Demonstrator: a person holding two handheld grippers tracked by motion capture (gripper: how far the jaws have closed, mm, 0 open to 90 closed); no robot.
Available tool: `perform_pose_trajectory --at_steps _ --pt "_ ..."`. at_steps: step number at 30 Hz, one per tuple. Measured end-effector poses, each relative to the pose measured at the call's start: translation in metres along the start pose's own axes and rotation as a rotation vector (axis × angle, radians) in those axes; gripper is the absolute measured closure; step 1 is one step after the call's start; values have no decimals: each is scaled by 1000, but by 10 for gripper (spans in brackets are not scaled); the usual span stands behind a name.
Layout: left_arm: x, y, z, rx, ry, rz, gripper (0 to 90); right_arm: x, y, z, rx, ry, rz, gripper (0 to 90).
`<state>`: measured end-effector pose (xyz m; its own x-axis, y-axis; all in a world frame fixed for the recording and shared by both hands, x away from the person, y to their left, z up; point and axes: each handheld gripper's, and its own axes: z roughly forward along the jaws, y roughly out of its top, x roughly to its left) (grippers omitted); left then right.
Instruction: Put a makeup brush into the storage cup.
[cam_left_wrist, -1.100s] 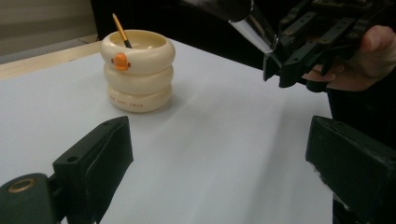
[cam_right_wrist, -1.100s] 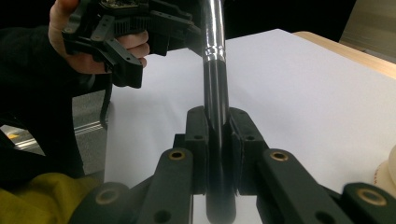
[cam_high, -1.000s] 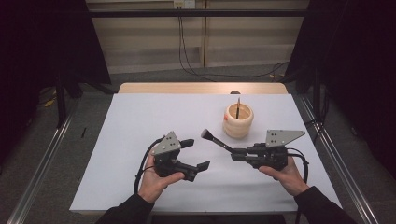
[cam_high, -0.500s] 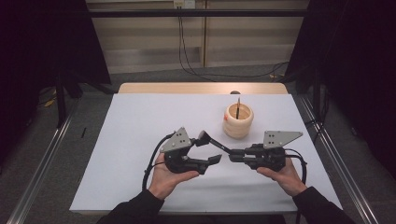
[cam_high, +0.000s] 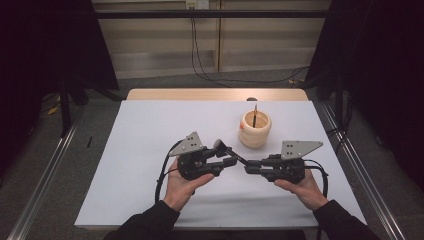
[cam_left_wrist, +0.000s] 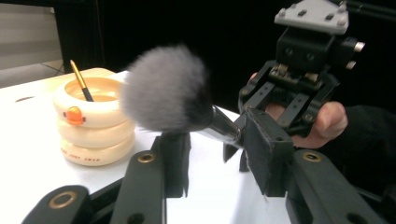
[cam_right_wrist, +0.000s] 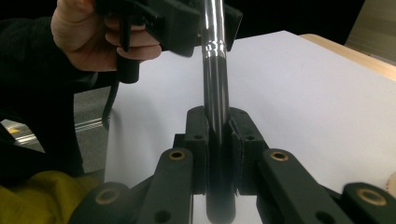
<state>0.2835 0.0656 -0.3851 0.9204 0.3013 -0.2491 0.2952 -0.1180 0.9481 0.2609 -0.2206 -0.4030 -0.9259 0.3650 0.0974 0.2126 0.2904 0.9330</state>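
Handover above the table: right gripper (cam_right_wrist: 218, 140) pinches the brush (cam_left_wrist: 168, 88) by its handle, while left gripper (cam_left_wrist: 219, 154) has been closing around the ferrule; release comes next.

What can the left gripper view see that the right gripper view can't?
Left gripper view: the makeup brush's fluffy grey bristle head and the cream ringed wooden pot holding a thin brush. Right gripper view: the right claw shut on the makeup brush's black handle. Both: its shiny silver collar and the white table.
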Motion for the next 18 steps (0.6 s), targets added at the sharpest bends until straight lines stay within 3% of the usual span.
perform_pose_trajectory --at_steps 3,9,14,18 --pt "1 0 1 -4 -12 -27 636 0 -1 2 12 0 -2 800" --pt "1 0 1 0 -13 -27 698 -1 -3 5 19 4 -4 798" --pt "-1 0 0 -5 -46 -40 741 -1 -5 8 30 19 -5 790" --pt "-4 2 0 -4 -73 -28 770 -2 -6 8 28 22 0 769"
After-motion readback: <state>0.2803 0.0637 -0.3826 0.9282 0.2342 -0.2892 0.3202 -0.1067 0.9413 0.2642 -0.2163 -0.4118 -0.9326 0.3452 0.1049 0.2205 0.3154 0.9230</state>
